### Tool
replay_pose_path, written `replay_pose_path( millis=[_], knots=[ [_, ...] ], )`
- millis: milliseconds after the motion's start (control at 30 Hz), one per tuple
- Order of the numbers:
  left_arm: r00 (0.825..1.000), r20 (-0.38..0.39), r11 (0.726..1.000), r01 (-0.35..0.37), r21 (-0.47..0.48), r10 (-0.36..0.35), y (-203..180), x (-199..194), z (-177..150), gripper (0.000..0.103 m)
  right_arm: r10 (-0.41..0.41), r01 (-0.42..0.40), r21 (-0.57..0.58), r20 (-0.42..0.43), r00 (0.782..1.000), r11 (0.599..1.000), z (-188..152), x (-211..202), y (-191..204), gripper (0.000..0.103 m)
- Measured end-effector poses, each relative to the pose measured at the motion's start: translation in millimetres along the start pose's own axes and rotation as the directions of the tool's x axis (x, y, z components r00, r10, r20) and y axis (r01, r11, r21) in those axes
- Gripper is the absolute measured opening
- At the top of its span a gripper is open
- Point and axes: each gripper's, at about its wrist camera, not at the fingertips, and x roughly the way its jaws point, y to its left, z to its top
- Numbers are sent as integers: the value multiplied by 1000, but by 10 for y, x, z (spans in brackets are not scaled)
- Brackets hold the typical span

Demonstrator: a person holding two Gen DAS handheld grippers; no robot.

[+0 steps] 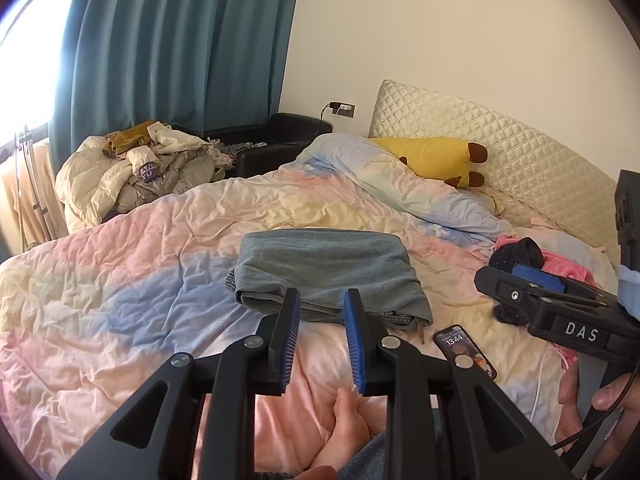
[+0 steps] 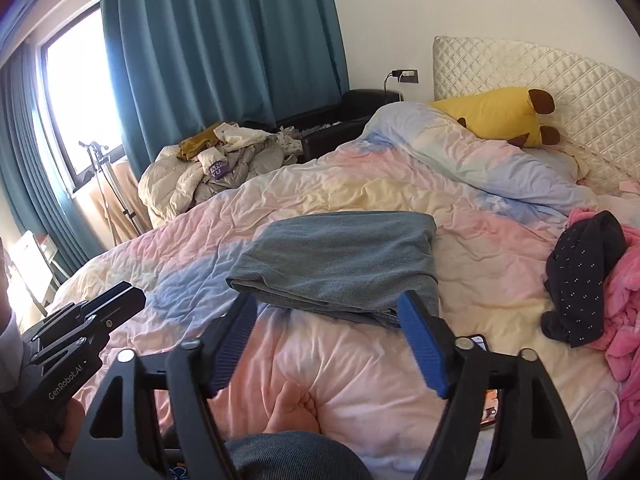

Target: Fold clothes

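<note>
My left tongs (image 1: 322, 322) sit at the lower centre of the left wrist view, blue pads parted a little with nothing between them; the folded grey garment (image 1: 328, 270) lies just past the tips on the pastel quilt (image 1: 120, 280), mid-frame. My right tongs (image 2: 326, 340) fill the bottom of the right wrist view, spread wide and empty; the same grey garment (image 2: 340, 264) rests just beyond them, neat edges, free of both pads. A phone (image 1: 464, 350) lies lit at the lower right of the left view, beside the garment's near corner; a dark dotted garment (image 2: 580, 276) is heaped on pink fleece (image 2: 624, 300) at the right edge. My bare foot (image 2: 296, 408) shows low in the frame; a yellow plush toy (image 2: 500, 114) lies against the quilted headboard (image 2: 560, 80), upper right.
</note>
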Motion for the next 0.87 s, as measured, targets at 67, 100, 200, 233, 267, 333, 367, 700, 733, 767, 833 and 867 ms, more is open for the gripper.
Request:
replay_pose_path(
  millis=[67, 100, 200, 233, 267, 333, 367, 700, 733, 767, 833, 867],
  knots=[
    [1000, -1, 1000, -13, 5, 13, -4, -29, -24, 25, -29, 29, -5, 6, 1000, 1000, -78, -65, 24, 79],
    [1000, 0, 1000, -23, 10, 23, -7, -43, -36, 25, -41, 41, -5, 8, 999, 999, -114, -85, 36, 80],
    [999, 2, 999, -43, 20, 42, -1, -83, -68, 25, -68, 68, -3, 7, 998, 998, -204, -105, 67, 81],
    [999, 0, 999, -42, 19, 42, 6, -91, -70, 26, -69, 69, 1, 6, 998, 998, -223, -106, 74, 81],
    [999, -1, 999, -42, 19, 42, 12, -100, -72, 26, -69, 69, 4, 5, 998, 998, -241, -107, 82, 81],
    [999, 0, 999, -50, 18, 50, 23, -110, -73, 26, -72, 72, 15, 7, 997, 997, -265, -116, 88, 81],
    [998, -1, 998, -55, 19, 55, 25, -110, -75, 26, -73, 73, 17, 6, 997, 997, -271, -119, 98, 81],
    [998, -19, 998, -57, 13, 57, 52, -72, -109, 26, -86, 86, 31, 0, 996, 996, -293, -97, 122, 81],
    [998, -19, 998, -56, 14, 57, 50, -72, -110, 26, -85, 85, 32, 0, 996, 996, -296, -96, 122, 81],
    [998, -19, 998, -56, 15, 57, 46, -70, -114, 26, -88, 88, 32, 3, 996, 996, -298, -101, 123, 81],
    [998, -20, 998, -56, 14, 56, 43, -64, -115, 26, -91, 90, 32, 5, 996, 995, -300, -107, 126, 81],
    [998, -21, 998, -56, 14, 56, 40, -61, -114, 26, -91, 91, 32, 6, 996, 995, -300, -109, 128, 81]
  ],
)
